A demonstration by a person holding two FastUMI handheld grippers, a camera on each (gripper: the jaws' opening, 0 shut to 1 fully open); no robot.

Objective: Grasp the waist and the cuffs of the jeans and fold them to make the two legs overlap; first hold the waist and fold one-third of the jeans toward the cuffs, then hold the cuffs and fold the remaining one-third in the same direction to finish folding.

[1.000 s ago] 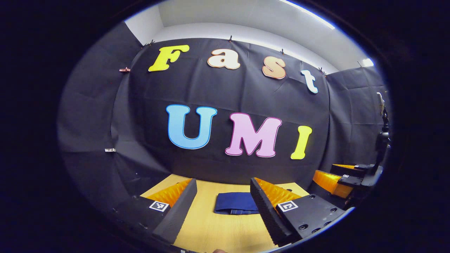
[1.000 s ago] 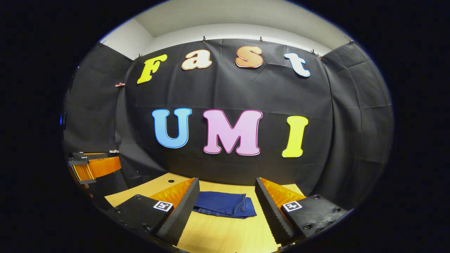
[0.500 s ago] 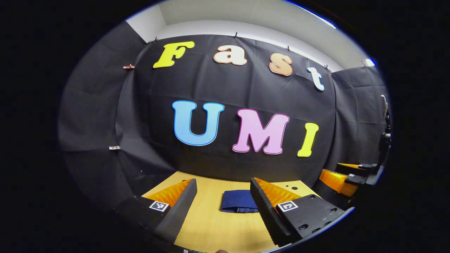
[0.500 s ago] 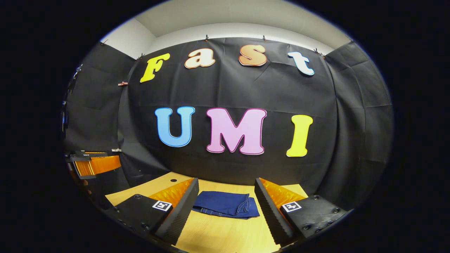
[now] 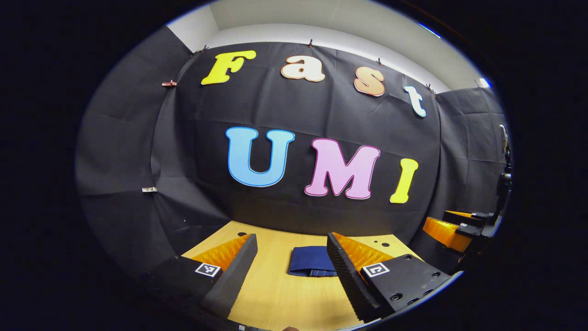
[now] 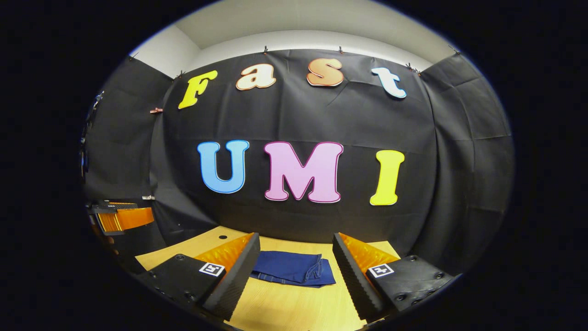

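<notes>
The dark blue jeans (image 5: pixel 310 266) lie folded into a small flat packet on the wooden table (image 5: pixel 285 299). In the right gripper view the jeans (image 6: pixel 291 268) show a stitched seam near their right edge. My left gripper (image 5: pixel 292 252) hangs open above the table, well short of the packet, nothing between its fingers. My right gripper (image 6: pixel 296 250) is open too, raised and back from the jeans. The right gripper (image 5: pixel 452 227) also appears at the far right of the left gripper view, and the left gripper (image 6: pixel 121 218) at the far left of the right gripper view.
The black cloth wall (image 5: pixel 298 110) stands close behind the table's far edge. Small round holes (image 5: pixel 381 244) mark the tabletop near the back. Bare wood (image 6: pixel 294 308) stretches between the jeans and the near edge.
Both grippers drifted slightly; the left view turned a little so the jeans sit more centred between its fingers. The folded jeans have not moved.
</notes>
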